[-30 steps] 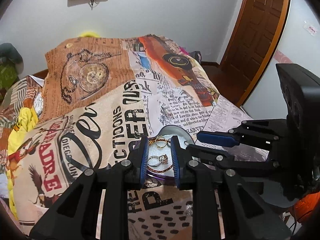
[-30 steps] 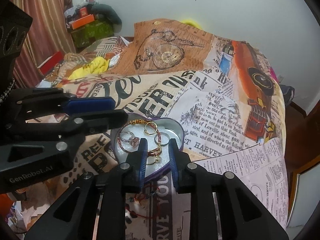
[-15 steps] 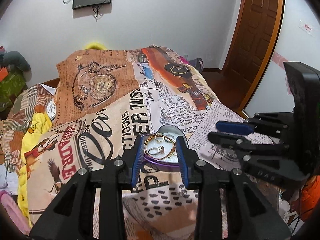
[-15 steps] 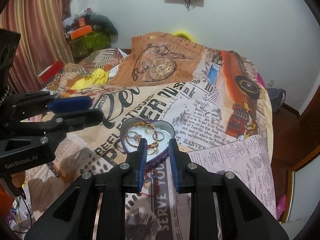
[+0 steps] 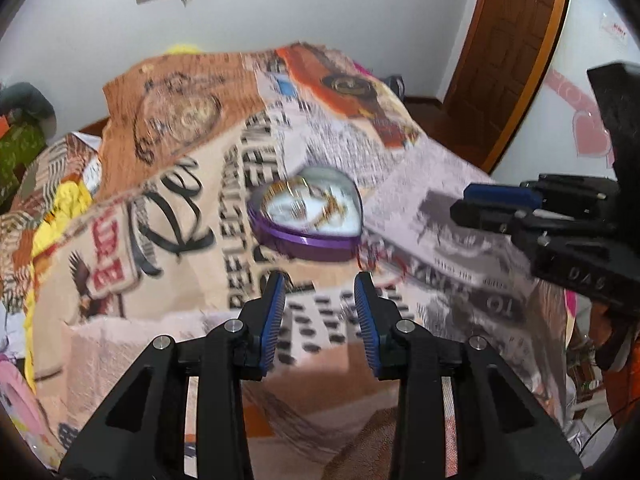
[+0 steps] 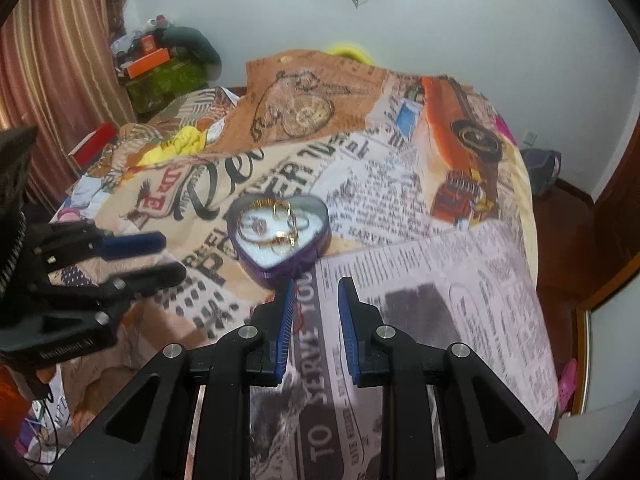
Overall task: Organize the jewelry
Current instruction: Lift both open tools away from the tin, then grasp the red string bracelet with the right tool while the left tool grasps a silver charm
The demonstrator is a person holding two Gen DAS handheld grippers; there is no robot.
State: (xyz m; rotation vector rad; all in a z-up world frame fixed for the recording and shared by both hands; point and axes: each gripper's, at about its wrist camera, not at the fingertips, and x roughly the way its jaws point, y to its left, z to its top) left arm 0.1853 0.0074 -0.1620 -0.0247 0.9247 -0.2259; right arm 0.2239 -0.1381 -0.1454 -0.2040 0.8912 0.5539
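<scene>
Both grippers have backed away from the heart-shaped tin, now mid-frame on the bedspread with rings inside. Left gripper and right gripper gape, empty — approach slowly, one piece at a time.

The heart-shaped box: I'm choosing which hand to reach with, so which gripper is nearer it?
Right, by a little. The right gripper is just short of the heart-shaped box; the left gripper is back from it.
</scene>
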